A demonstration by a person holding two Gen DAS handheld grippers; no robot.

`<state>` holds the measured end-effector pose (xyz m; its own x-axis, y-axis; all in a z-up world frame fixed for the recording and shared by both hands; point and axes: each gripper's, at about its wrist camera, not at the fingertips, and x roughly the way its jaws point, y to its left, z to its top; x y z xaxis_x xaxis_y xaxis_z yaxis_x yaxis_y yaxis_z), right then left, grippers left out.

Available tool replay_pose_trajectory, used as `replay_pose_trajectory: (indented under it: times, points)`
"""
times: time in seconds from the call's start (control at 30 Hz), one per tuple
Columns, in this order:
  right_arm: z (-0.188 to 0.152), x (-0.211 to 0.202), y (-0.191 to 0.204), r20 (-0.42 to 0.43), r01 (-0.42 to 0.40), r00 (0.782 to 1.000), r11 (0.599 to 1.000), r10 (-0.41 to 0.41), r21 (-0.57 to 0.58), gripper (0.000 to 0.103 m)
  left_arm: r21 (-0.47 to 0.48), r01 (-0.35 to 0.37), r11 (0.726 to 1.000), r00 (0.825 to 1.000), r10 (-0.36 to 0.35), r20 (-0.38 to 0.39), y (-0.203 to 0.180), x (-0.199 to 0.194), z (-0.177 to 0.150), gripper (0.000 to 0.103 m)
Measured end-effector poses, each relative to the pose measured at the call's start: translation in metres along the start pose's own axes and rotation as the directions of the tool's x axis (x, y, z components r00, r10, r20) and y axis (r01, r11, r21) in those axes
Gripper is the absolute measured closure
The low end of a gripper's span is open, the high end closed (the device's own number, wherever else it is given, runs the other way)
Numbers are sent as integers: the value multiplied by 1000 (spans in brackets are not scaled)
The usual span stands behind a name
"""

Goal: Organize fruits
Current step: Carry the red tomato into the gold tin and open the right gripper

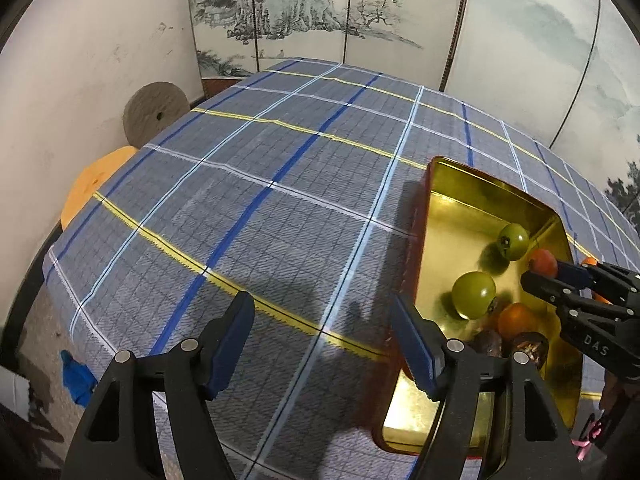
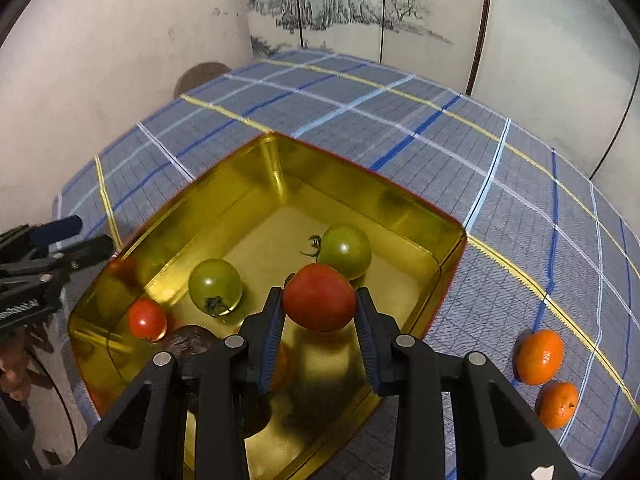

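Observation:
In the right wrist view my right gripper (image 2: 319, 310) is shut on a red tomato (image 2: 319, 297), held above the near half of a gold tin (image 2: 248, 184). Inside the tin lie two green tomatoes (image 2: 345, 251) (image 2: 215, 286), a small red tomato (image 2: 147, 318) and a dark brown fruit (image 2: 188, 340). Two tangerines (image 2: 539, 356) (image 2: 558, 404) rest on the cloth to the tin's right. My left gripper (image 1: 324, 340) stands open over bare cloth just left of the tin (image 1: 460, 176), nothing between its fingers. The left wrist view also catches the right gripper (image 1: 556, 276) with its tomato (image 1: 542, 262).
A blue-grey plaid cloth (image 1: 260, 200) covers the table. Past its left edge stand a grey round disc (image 1: 156, 112) and an orange round seat (image 1: 96, 184), with a blue rag (image 1: 76, 376) on the floor. A painted folding screen (image 1: 320, 12) and a white wall close the back.

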<state>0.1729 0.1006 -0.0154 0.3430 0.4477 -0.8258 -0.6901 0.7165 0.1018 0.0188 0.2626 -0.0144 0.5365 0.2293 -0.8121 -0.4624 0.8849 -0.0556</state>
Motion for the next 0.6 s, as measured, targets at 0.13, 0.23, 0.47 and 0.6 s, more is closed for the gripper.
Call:
replay_pose_trajectory:
  times: [0.13,0.23,0.47,0.6]
  points:
    - [1,8,3,-17,4,1000,1000,-4,-9,70,-7,3,1000,1000,-3,-2,3,0,-1,32]
    - [2,13,6,-30,7,1000,1000,-8,-20,70,-10,5,1000,1000,-5,-4,4,0,-1,32]
    - [2,17,11,-34,16,999,999,-18,-44,69,-3,6,1000,1000,-6,-3,3,0,-1,32]
    - [2,17,11,-31,17,999,999,-19,-43,69,-3,4,1000,1000,-4,-3,2,-1,-2,32]
